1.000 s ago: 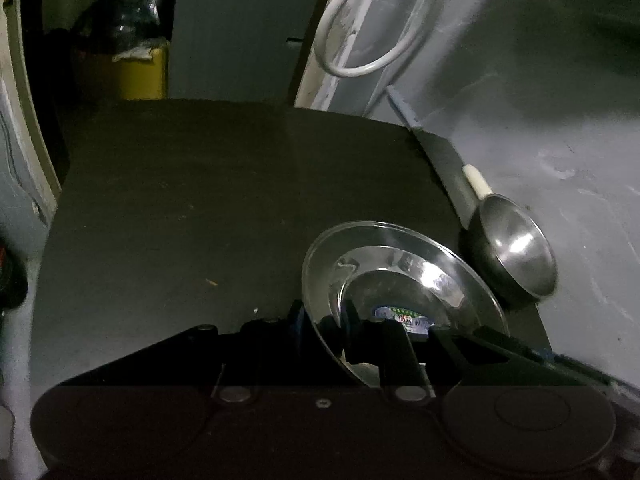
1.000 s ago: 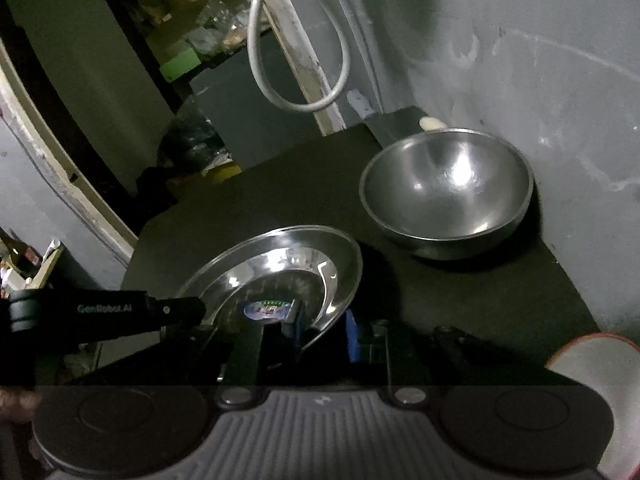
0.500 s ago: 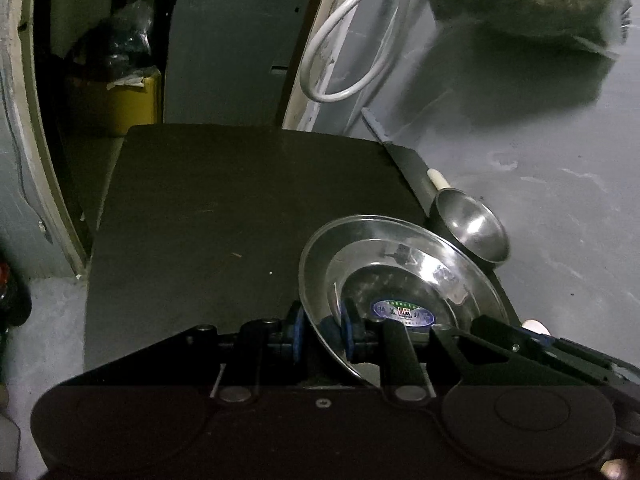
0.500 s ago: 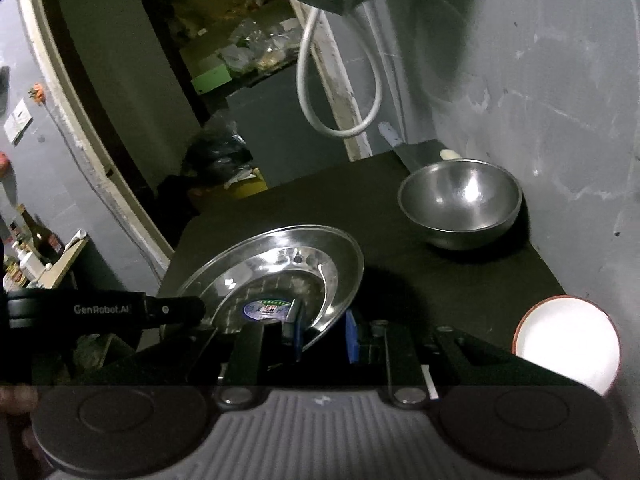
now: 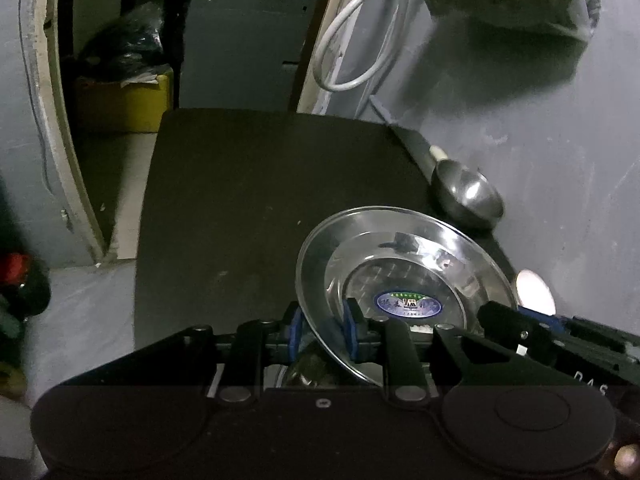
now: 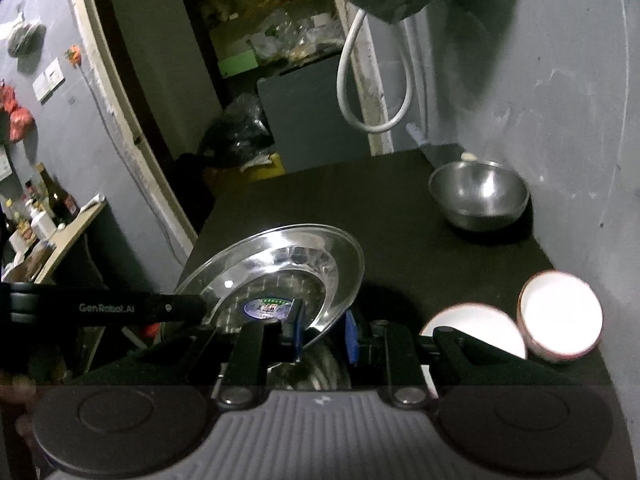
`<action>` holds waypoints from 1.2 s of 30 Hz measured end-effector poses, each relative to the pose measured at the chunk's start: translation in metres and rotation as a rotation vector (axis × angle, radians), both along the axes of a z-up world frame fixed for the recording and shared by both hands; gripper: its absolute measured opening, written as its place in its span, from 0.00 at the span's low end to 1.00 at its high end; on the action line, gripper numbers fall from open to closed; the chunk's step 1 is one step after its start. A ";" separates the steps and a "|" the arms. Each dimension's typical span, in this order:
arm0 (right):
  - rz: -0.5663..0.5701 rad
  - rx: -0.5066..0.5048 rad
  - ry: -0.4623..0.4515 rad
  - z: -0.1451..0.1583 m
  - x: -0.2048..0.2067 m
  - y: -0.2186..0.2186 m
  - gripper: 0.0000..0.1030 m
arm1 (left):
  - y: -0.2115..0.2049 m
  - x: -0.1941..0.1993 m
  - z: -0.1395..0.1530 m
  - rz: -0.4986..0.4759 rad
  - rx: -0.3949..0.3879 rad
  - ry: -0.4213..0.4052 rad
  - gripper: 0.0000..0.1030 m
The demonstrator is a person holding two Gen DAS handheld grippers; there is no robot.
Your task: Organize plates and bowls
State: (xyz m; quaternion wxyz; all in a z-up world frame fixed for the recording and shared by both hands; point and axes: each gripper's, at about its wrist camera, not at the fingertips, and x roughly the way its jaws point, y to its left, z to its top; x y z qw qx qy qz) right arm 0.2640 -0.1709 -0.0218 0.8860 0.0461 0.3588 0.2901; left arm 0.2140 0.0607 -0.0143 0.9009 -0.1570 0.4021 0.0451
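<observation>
Dark surface [image 5: 248, 208] is bare across its left and middle; its left edge drops to the floor and the right side runs along a grey wall [image 5: 560, 160], so open room is on the left. Steel bowl [image 6: 478, 194] sits at the far right corner by the wall; two white bowls [image 6: 560, 316] sit touching at the near right edge. Left claw [image 5: 323, 330] has the steel plate [image 5: 404, 276] rim between its blue pads, jaws narrow and opening slightly, pads still on the rim. Right claw [image 6: 323, 330] is nearly closed, pinching the opposite rim of the same plate. Plate is held off the surface between both claws, above the near middle, tilted, open face up, label sticker showing in its centre; round, so no long axis.
</observation>
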 end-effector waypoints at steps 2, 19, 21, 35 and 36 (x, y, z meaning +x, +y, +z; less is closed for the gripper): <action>0.009 0.003 0.011 -0.002 -0.007 0.000 0.23 | 0.000 -0.008 -0.002 0.002 0.002 0.008 0.23; 0.051 0.000 0.122 -0.029 -0.034 -0.004 0.25 | -0.005 -0.046 -0.025 -0.001 0.012 0.082 0.24; 0.053 -0.002 0.124 -0.029 -0.034 -0.004 0.25 | -0.007 -0.046 -0.025 -0.003 0.016 0.084 0.24; 0.077 -0.023 0.164 -0.035 -0.028 0.000 0.27 | -0.009 -0.041 -0.031 -0.001 0.026 0.124 0.24; 0.078 -0.025 0.166 -0.034 -0.027 0.001 0.27 | -0.009 -0.041 -0.032 0.000 0.025 0.126 0.24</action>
